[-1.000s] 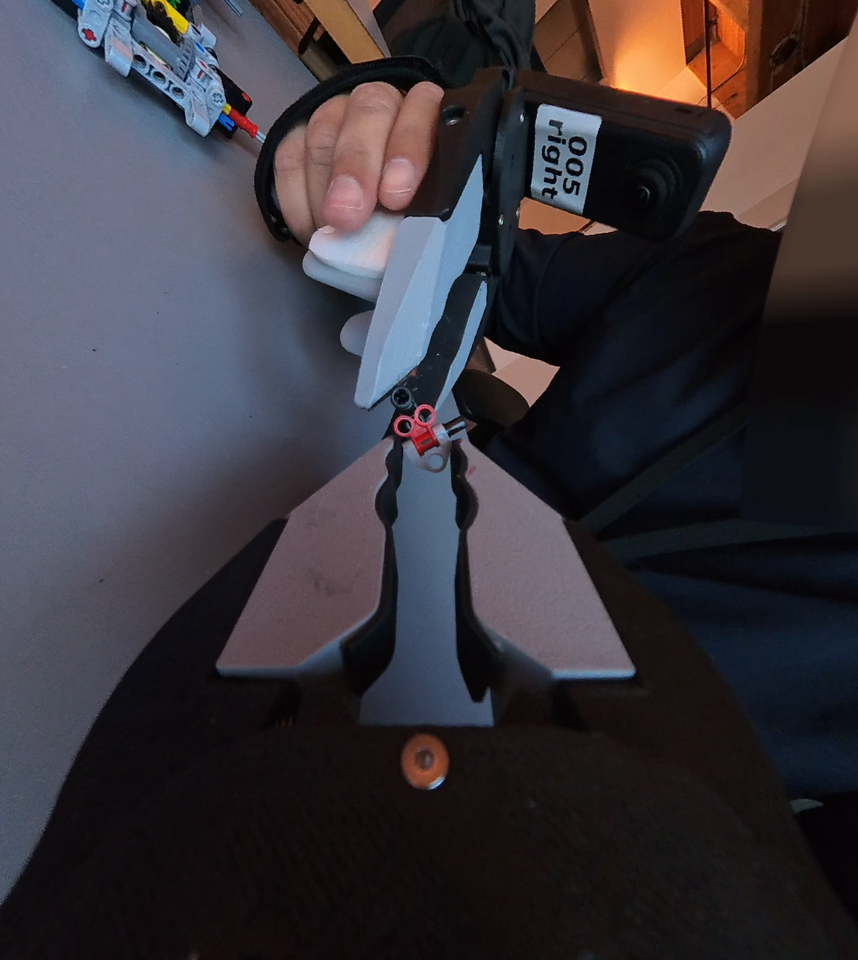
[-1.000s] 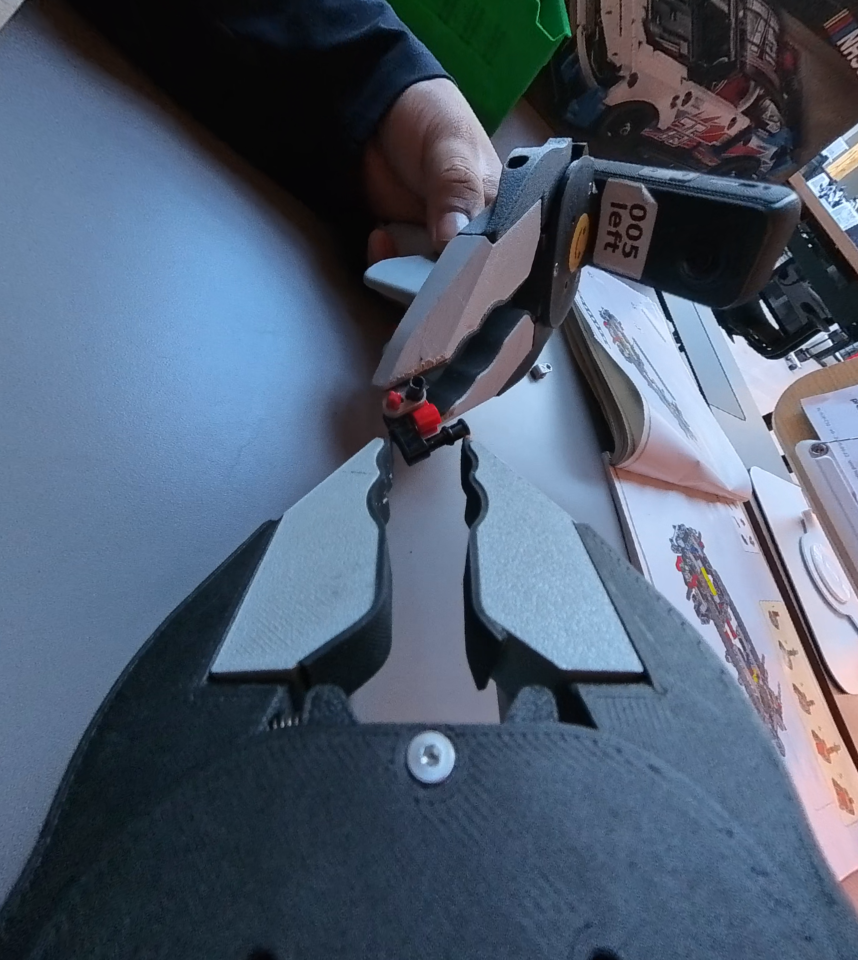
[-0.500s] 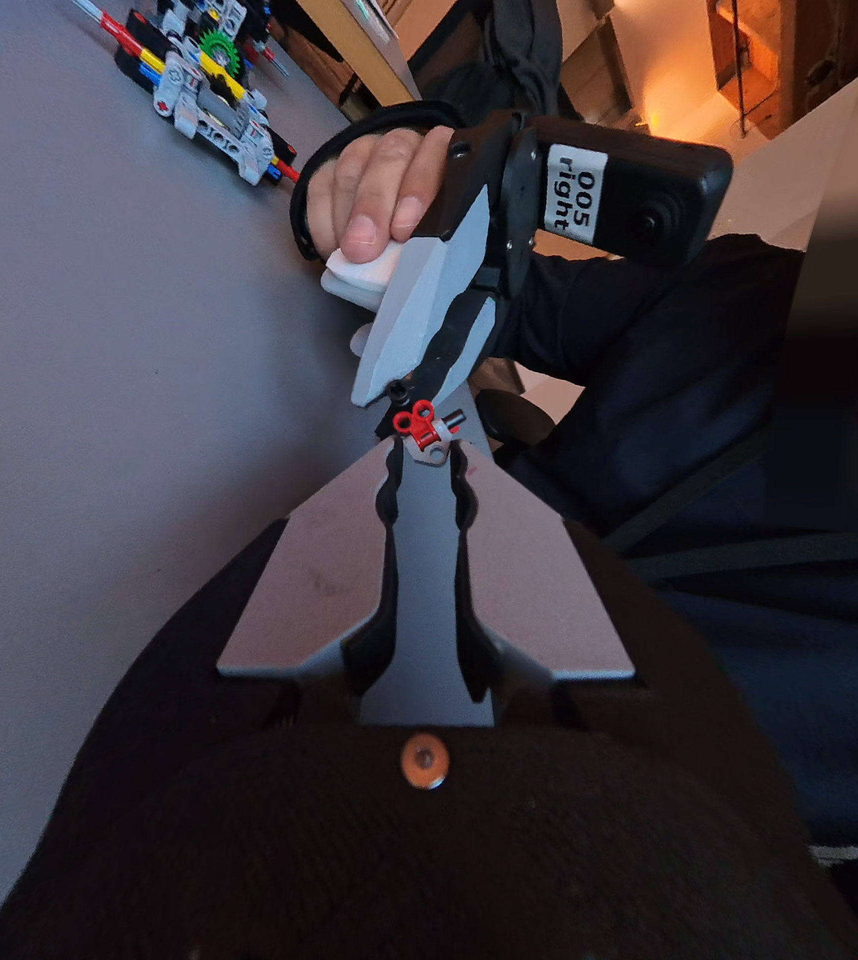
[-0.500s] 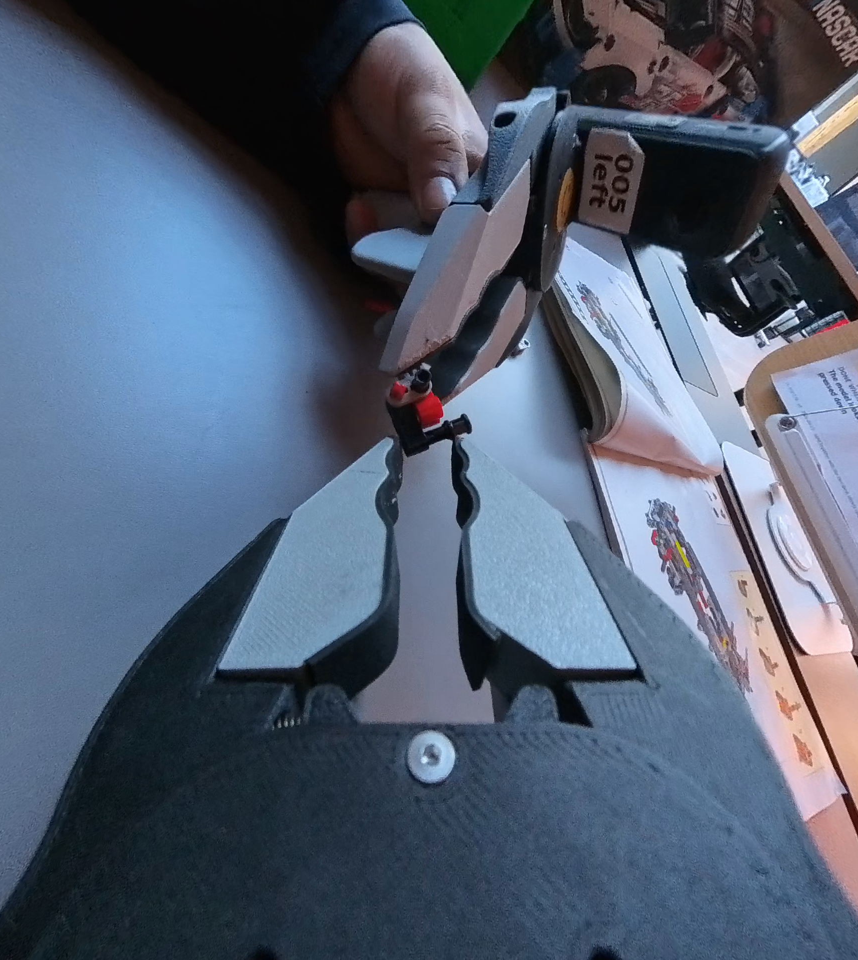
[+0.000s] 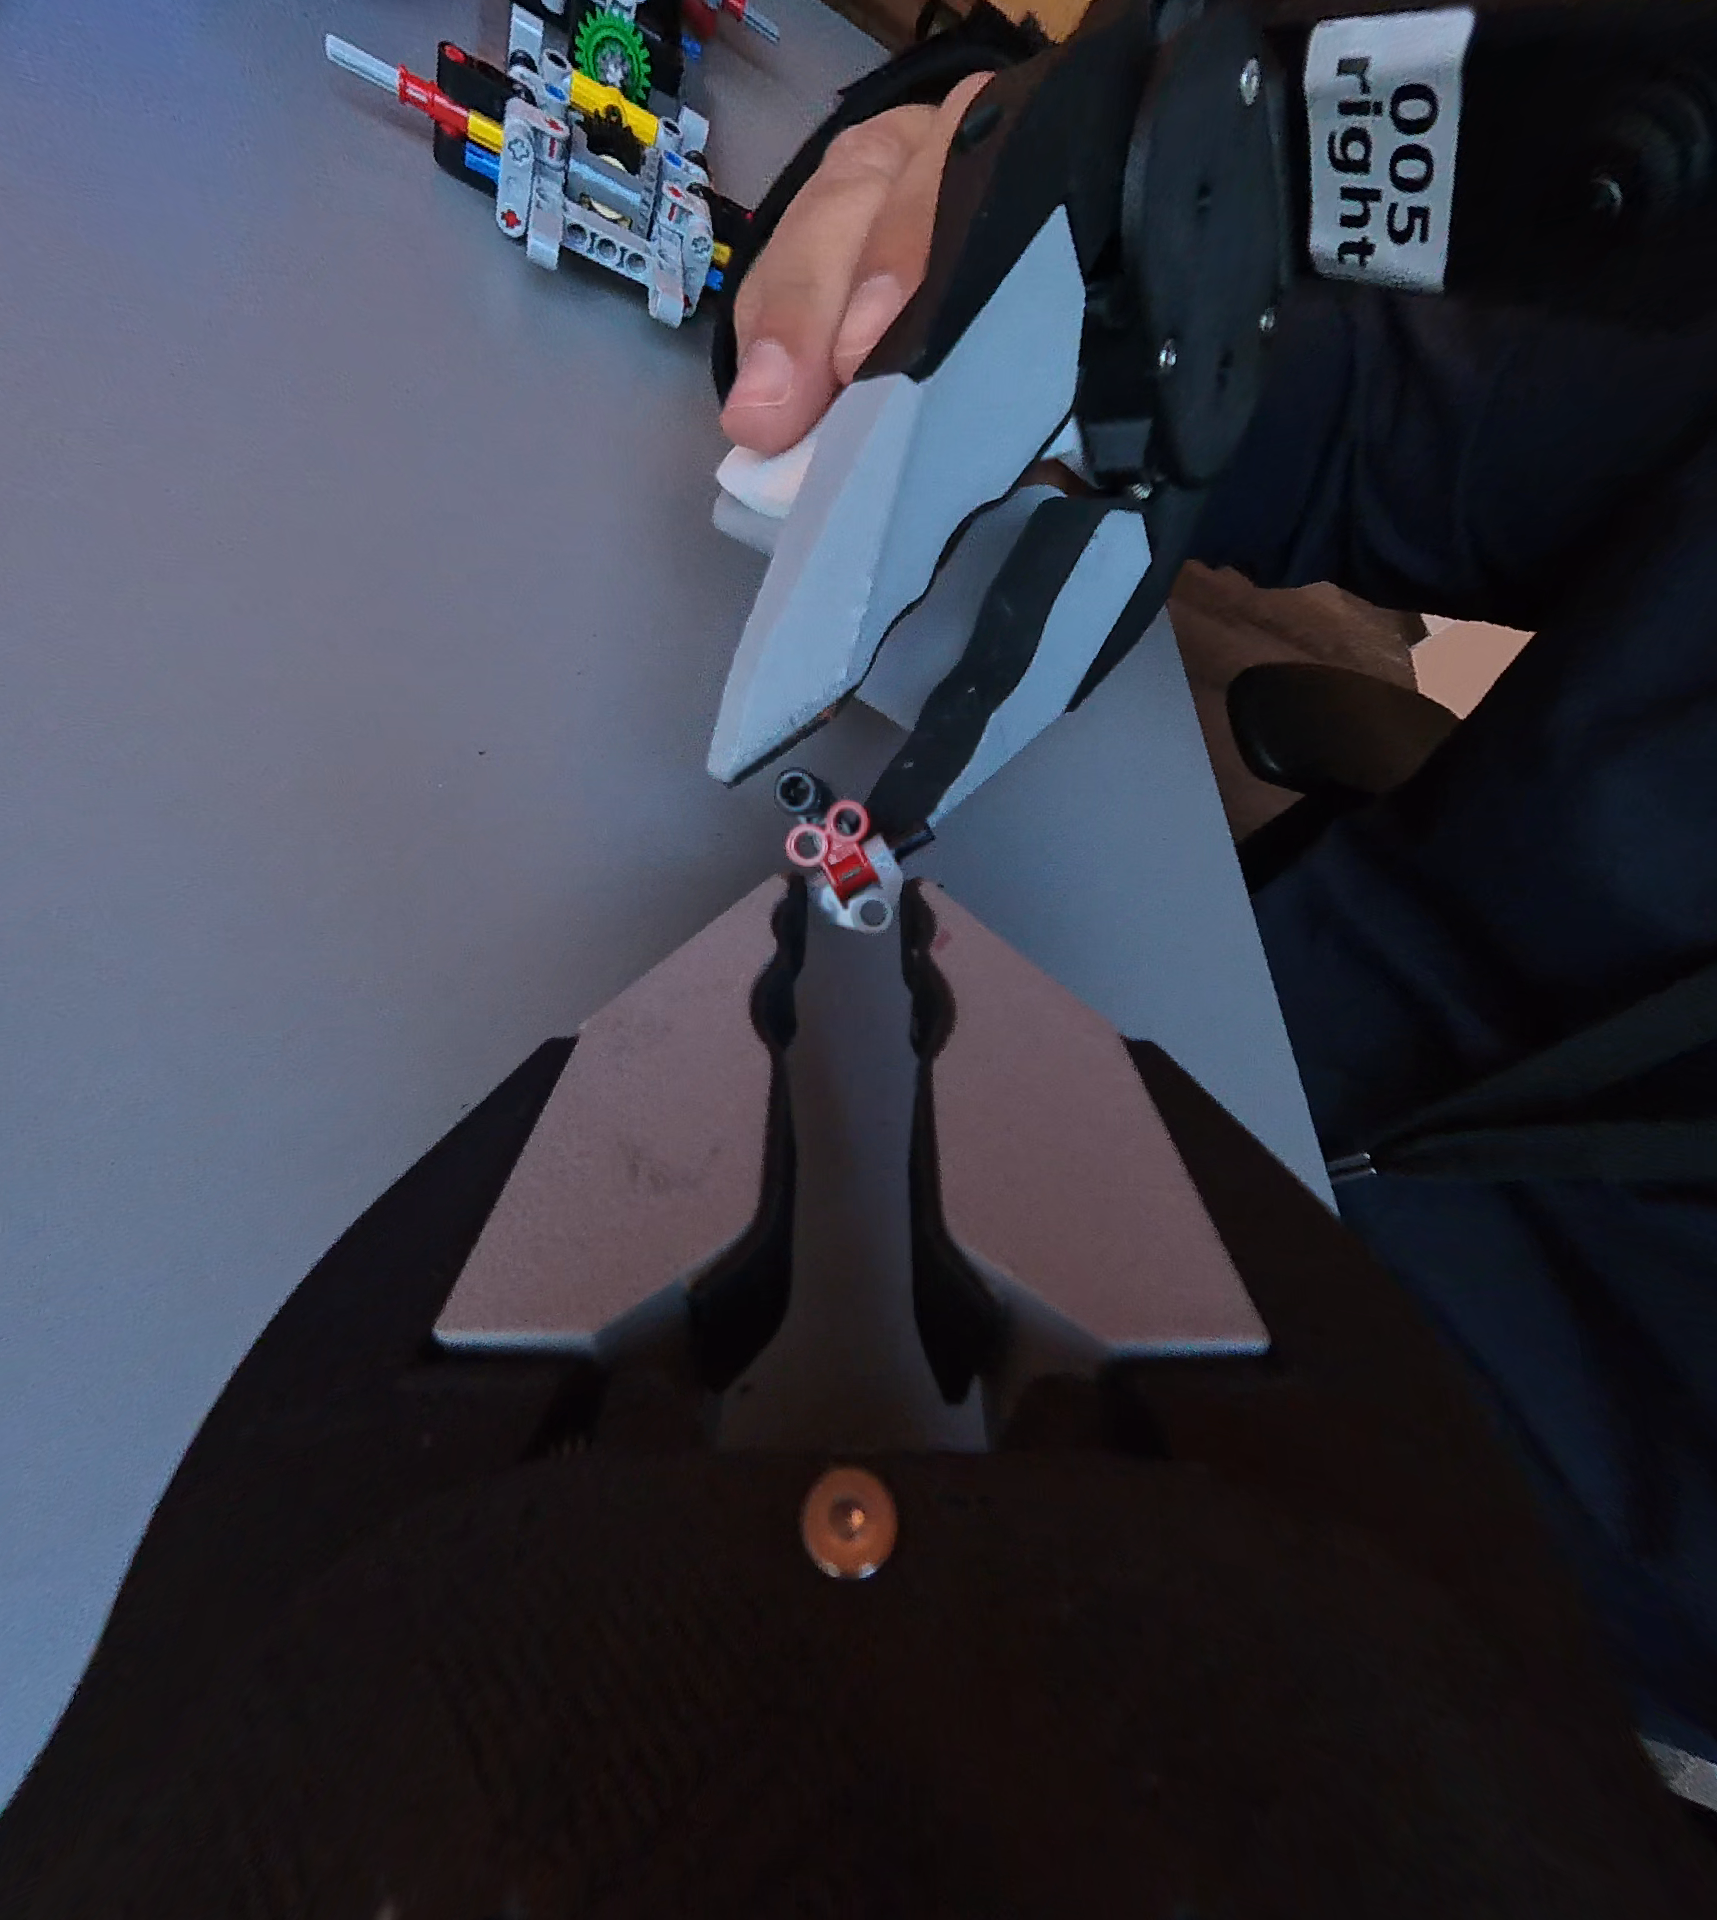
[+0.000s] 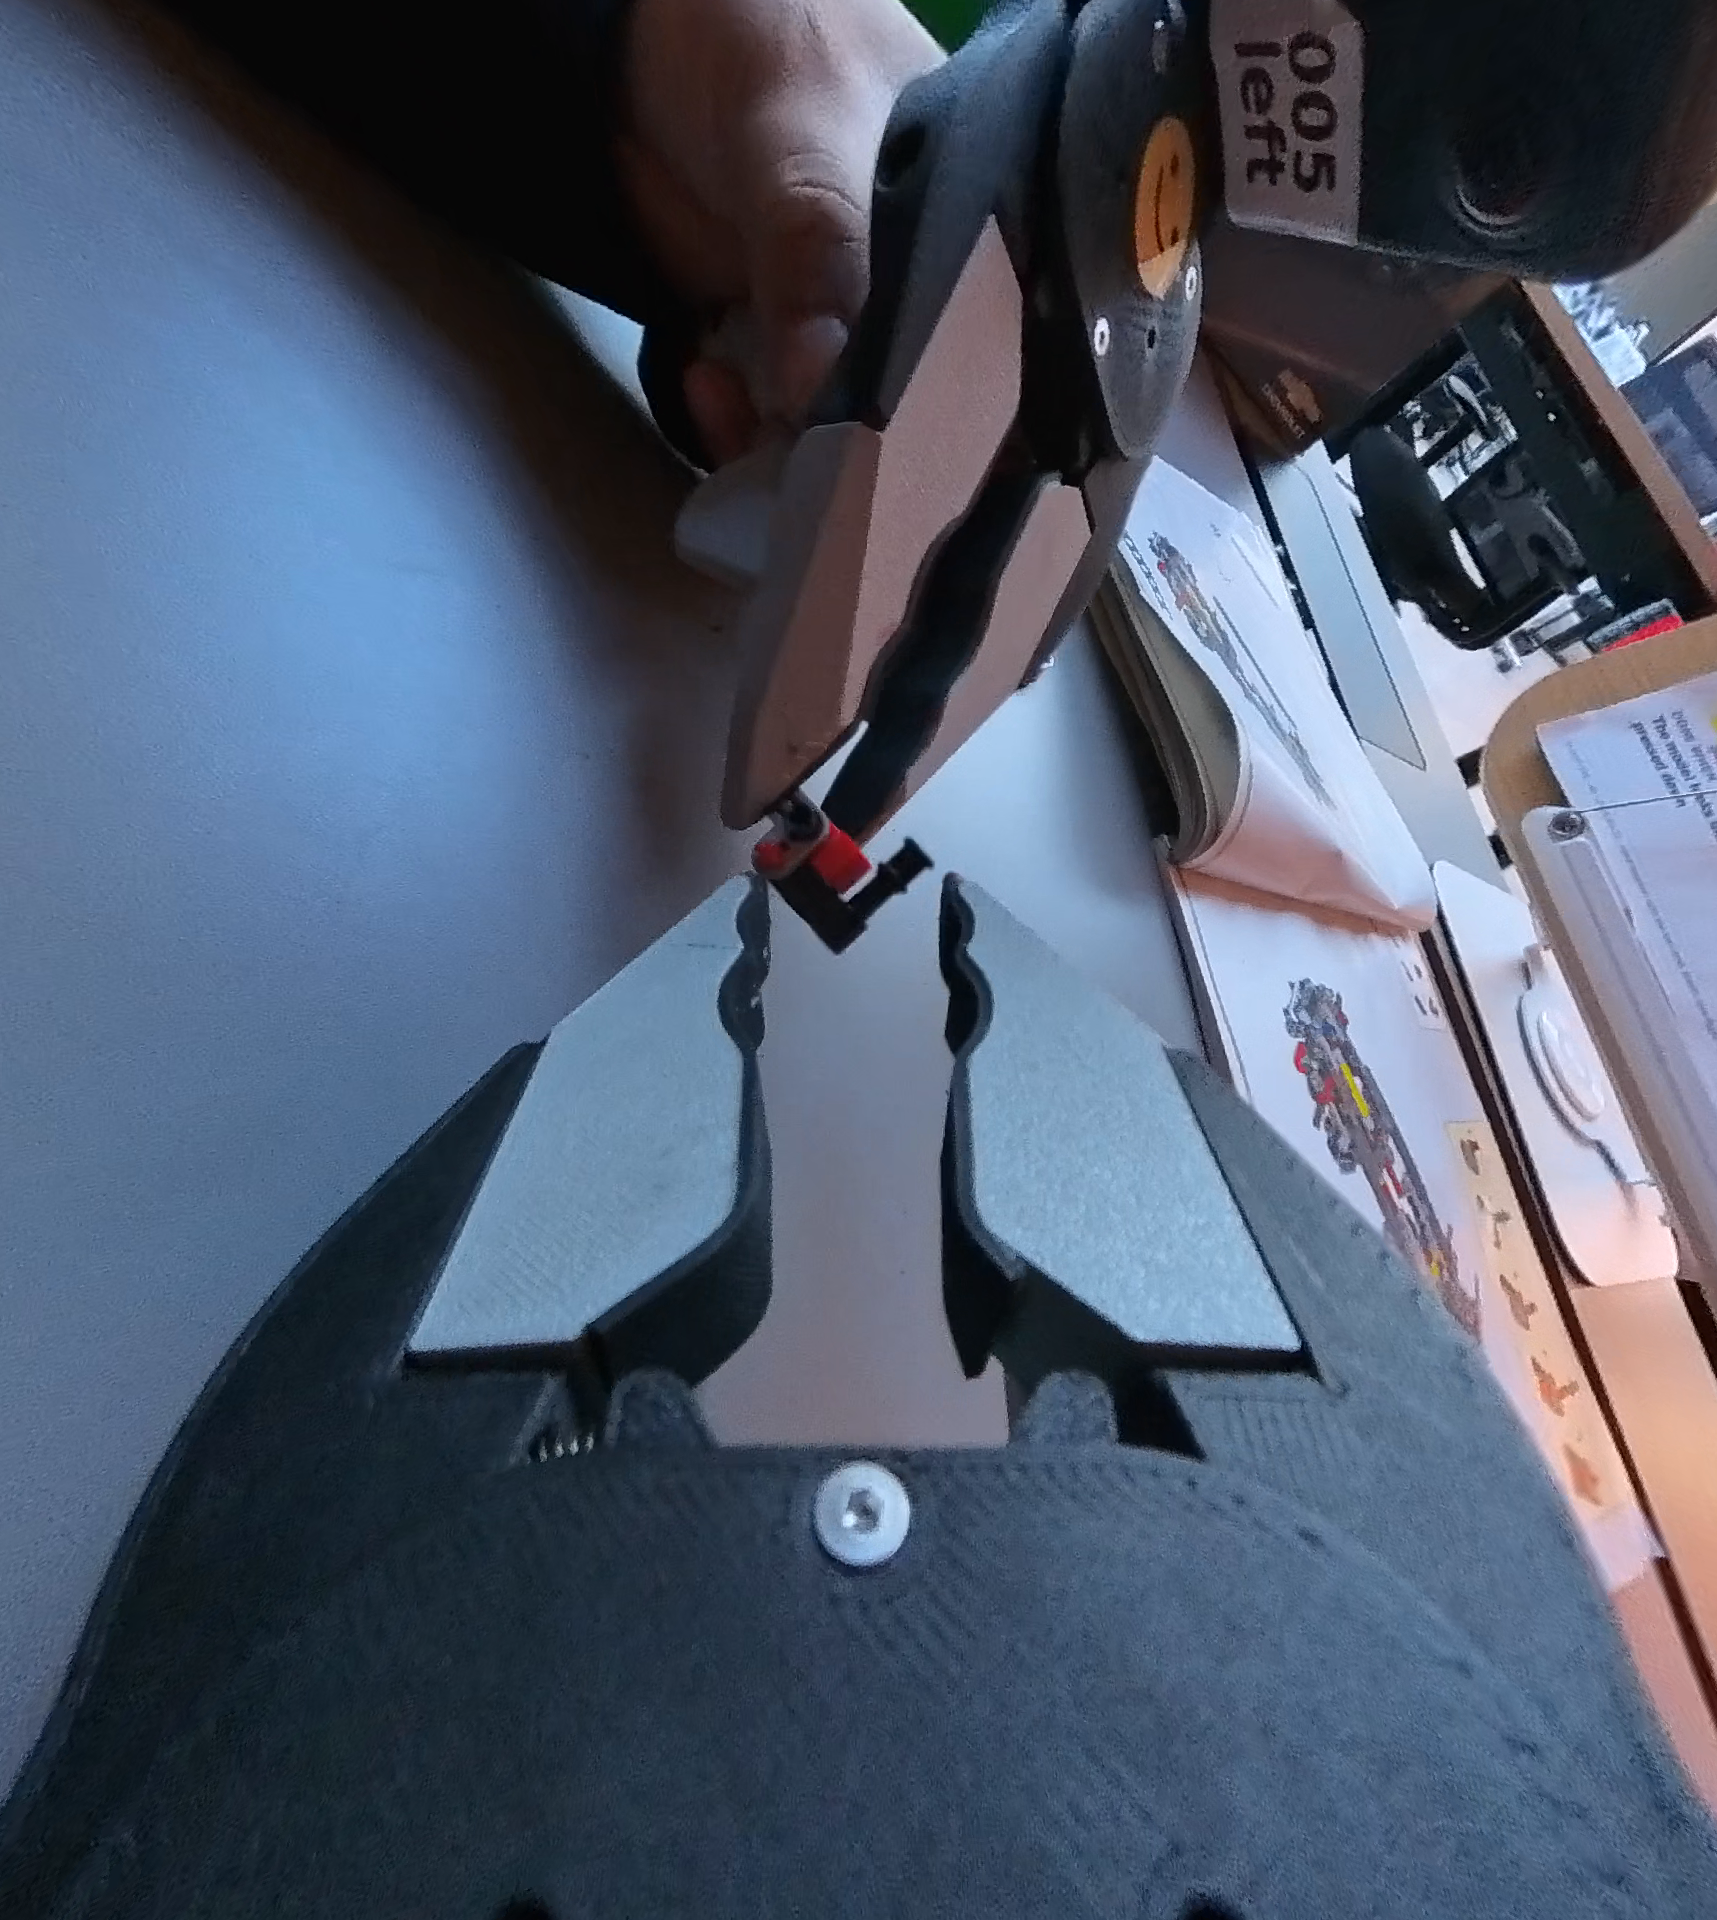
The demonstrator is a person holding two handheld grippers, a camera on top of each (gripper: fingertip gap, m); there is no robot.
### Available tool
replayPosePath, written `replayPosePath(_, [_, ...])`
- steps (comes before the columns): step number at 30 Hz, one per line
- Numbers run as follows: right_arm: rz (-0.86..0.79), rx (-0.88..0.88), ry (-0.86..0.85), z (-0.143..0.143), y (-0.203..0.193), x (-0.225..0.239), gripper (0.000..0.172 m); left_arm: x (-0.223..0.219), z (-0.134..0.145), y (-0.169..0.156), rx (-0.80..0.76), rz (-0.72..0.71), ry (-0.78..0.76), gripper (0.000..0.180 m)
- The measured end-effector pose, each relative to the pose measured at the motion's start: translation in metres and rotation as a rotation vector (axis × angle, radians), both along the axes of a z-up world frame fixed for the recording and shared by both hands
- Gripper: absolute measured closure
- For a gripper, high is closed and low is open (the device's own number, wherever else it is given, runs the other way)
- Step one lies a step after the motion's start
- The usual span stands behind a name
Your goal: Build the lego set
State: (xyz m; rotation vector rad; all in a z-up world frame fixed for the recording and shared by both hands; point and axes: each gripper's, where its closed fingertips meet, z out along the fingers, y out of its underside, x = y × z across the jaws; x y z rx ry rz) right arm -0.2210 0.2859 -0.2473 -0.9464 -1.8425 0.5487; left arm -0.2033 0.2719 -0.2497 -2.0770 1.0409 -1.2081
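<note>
Two claws meet above the worktop (image 5: 210,727): left claw (image 5: 849,902) clenches a small red-grey-black brick piece (image 5: 846,868) (black pin (image 6: 898,864) pointing sideways); right claw (image 6: 849,902) spread, released; half-built model (image 5: 605,156) beyond.

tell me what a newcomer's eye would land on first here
First the small red, grey and black brick cluster pinched at the tips of the left gripper, held above the grey table. The right gripper faces it tip to tip, jaws apart and not gripping it. Next comes the colourful half-built brick model at the table's far side, and the open instruction booklet.
</note>
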Motion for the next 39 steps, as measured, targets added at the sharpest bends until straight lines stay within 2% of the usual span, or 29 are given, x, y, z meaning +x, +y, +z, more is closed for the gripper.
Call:
replayPosePath(4, [0.014,0.035,0.002,-0.001,-0.004,-0.001,0.142,0.002,0.001,-0.003,-0.026,-0.012,-0.023,0.164])
replayPosePath(7, [-0.035,0.011,-0.050,-0.009,0.005,0.000,0.147,0.001,-0.003,0.006,-0.022,0.015,-0.016,0.164])
replayPosePath(11, [-0.117,-0.102,-0.072,-0.014,0.021,0.001,0.147,-0.005,0.001,0.014,0.013,0.056,-0.023,0.158])
replayPosePath(14, [-0.166,-0.230,-0.090,-0.016,0.030,0.002,0.147,-0.012,-0.003,0.019,0.054,0.094,0.031,0.154])
replayPosePath(19, [-0.213,-0.341,-0.090,-0.014,0.038,0.004,0.147,-0.020,-0.016,0.031,0.169,0.155,0.172,0.150])
replayPosePath(25, [-0.230,-0.414,-0.134,-0.019,0.036,0.005,0.148,-0.022,-0.016,0.042,0.421,0.186,0.331,0.149])
replayPosePath(29, [-0.231,-0.437,-0.152,-0.021,0.033,0.004,0.147,-0.015,-0.012,0.039,0.548,0.149,0.376,0.159])
replayPosePath(39, [-0.218,-0.468,-0.179,-0.024,0.027,0.003,0.147,-0.005,-0.019,0.035,0.634,0.090,0.439,0.161])
